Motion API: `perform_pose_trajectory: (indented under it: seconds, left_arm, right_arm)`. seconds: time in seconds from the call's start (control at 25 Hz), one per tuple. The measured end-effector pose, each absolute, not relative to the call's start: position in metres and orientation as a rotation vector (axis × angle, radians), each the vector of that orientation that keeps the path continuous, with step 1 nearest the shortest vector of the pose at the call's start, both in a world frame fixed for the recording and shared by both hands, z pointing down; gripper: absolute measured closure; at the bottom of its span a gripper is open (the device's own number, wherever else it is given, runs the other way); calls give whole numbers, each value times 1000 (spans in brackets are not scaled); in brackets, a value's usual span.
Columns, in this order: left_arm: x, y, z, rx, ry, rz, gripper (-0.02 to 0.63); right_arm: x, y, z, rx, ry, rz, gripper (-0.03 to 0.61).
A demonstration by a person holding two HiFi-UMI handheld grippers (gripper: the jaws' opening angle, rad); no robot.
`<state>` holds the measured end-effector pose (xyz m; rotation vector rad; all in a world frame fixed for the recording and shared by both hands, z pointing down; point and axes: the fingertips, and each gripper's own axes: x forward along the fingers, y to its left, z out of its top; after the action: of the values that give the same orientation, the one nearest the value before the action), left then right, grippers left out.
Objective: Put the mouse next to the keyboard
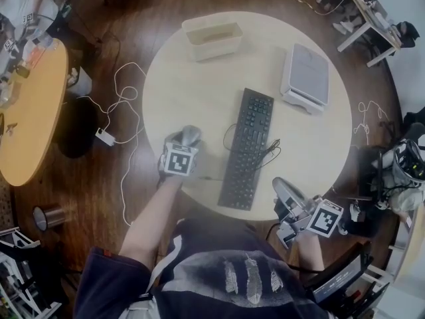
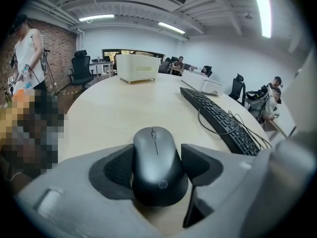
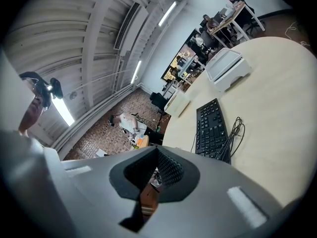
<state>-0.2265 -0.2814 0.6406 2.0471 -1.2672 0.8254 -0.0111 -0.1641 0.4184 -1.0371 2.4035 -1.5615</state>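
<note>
A round, pale wooden worktop [image 1: 199, 92] carries five things. A beige open bin [image 1: 212, 38] sits by the far edge and a grey-white flat device [image 1: 307, 77] by the right edge. A black keyboard [image 1: 247, 148] runs from the middle to the near edge, its cable [image 1: 269, 153] looped alongside. A dark mouse [image 1: 190, 135] lies near the left edge.

I see the dark grey mouse [image 2: 156, 162] lying flat on the pale round table [image 1: 199, 92], buttons pointing away from me, left of the black keyboard [image 1: 247, 150] and apart from it, the keyboard lying lengthwise, slightly slanted
</note>
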Motion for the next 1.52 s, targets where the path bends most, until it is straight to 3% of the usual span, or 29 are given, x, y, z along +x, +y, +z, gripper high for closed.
perform_pose_trajectory:
  seconds: [0.36,0.6,1.52]
  left_arm:
    - [-256,-290,548,2067,-1353,477,307]
    - [-265,-294,503,2142,-1405,474,307]
    - [-281,-274,462,2225,-1473,453,307]
  right_arm:
    - [-7,-169,417,-1052,2390,-1539,578]
    - [-17,-171,412,-1000,2404,-1530,578]
    - [-44,-169,412,-908,2498,-1567,578]
